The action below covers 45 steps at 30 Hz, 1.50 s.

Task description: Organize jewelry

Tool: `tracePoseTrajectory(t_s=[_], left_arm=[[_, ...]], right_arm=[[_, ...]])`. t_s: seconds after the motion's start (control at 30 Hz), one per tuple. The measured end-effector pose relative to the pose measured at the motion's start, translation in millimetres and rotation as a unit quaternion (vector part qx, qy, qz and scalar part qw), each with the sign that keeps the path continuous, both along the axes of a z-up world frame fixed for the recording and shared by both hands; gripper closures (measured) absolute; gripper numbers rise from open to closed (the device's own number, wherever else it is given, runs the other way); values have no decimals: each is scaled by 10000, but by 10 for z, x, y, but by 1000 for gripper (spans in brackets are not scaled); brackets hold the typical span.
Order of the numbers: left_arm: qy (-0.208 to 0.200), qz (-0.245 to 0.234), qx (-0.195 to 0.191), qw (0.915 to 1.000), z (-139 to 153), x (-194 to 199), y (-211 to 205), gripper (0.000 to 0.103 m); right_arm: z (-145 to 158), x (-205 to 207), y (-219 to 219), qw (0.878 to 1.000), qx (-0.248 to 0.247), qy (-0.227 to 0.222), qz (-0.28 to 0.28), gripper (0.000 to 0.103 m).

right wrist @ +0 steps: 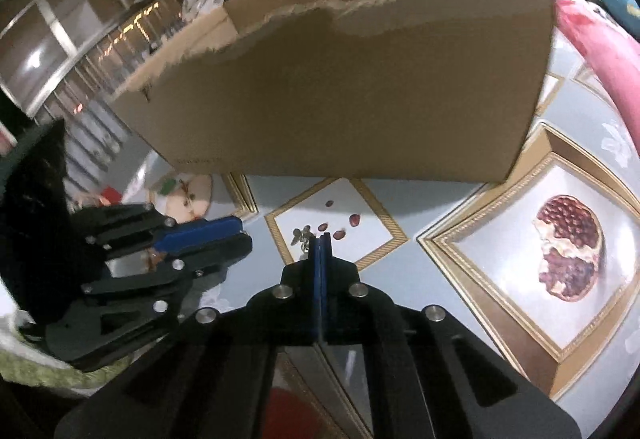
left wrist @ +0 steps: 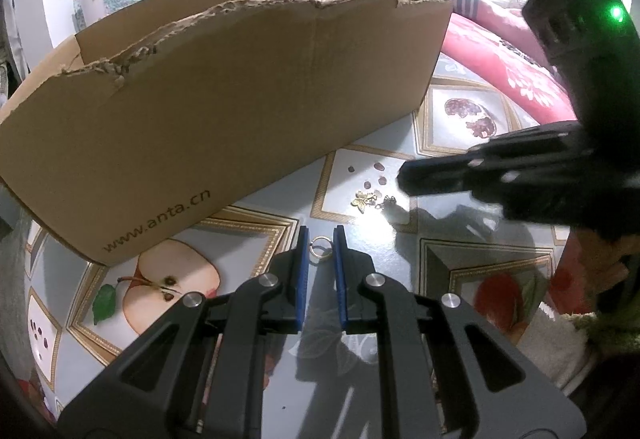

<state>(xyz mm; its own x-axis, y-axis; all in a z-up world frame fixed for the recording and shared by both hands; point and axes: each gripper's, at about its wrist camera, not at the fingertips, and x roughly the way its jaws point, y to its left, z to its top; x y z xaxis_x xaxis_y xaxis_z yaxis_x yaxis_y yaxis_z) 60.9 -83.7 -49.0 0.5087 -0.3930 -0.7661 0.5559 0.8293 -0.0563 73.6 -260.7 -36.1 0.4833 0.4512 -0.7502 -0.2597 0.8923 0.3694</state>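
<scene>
Left tongs (left wrist: 321,239) stand spread, a small ring (left wrist: 321,249) lying on the tabletop (left wrist: 372,323) between their blue pads; right tongs (right wrist: 322,239) are pressed together, with nothing visibly pinched. Behind both stands a torn cardboard box (left wrist: 224,111), resting on the fruit-patterned tabletop. Near the box, on a framed white panel, lies a gold butterfly-shaped piece (left wrist: 363,200) with a darker small charm (left wrist: 389,201) just beside it, close to the right tongs' tips

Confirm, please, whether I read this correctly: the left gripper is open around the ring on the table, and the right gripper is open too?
Not quite. The right gripper is shut, as the right wrist view shows. The left gripper is indeed open around the ring on the table.
</scene>
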Motion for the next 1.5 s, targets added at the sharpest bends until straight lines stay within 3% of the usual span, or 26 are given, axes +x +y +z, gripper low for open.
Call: tracePoseTrajectory(t_s=[0.23, 0.4, 0.47, 0.57, 0.6, 0.73, 0.77, 0.83, 1.1, 1.5], left_arm=[[-14, 19, -28, 10000, 9, -16, -2, 92], [-24, 28, -27, 10000, 18, -18, -2, 92], [-31, 25, -21, 10000, 21, -21, -1, 92], [-32, 27, -21, 10000, 21, -23, 4, 92], [-26, 30, -21, 10000, 20, -21, 1, 92], [-21, 24, -16, 10000, 23, -26, 16, 92], [-19, 24, -16, 10000, 24, -25, 16, 92], [-18, 31, -23, 10000, 24, -26, 18, 92], [-8, 55, -52, 10000, 6, -17, 47, 92], [-159, 88, -134, 9997, 147, -80, 112, 92]], right_arm=[[186, -49, -53, 9996, 198, -217, -53, 103], [207, -45, 15, 9996, 73, -248, 126, 102], [166, -43, 87, 9994, -166, -230, 194, 97], [83, -39, 205, 9981, -490, -245, 284, 78], [58, -32, 234, 9976, -564, -262, 304, 78], [-67, -11, 363, 9937, -1012, -328, 362, 79], [-71, -23, 392, 9920, -1138, -394, 379, 82], [-69, -32, 414, 9890, -1346, -469, 399, 98], [-21, -38, 124, 9979, -603, -242, 70, 102], [430, -171, -127, 9981, 70, -603, -109, 102]])
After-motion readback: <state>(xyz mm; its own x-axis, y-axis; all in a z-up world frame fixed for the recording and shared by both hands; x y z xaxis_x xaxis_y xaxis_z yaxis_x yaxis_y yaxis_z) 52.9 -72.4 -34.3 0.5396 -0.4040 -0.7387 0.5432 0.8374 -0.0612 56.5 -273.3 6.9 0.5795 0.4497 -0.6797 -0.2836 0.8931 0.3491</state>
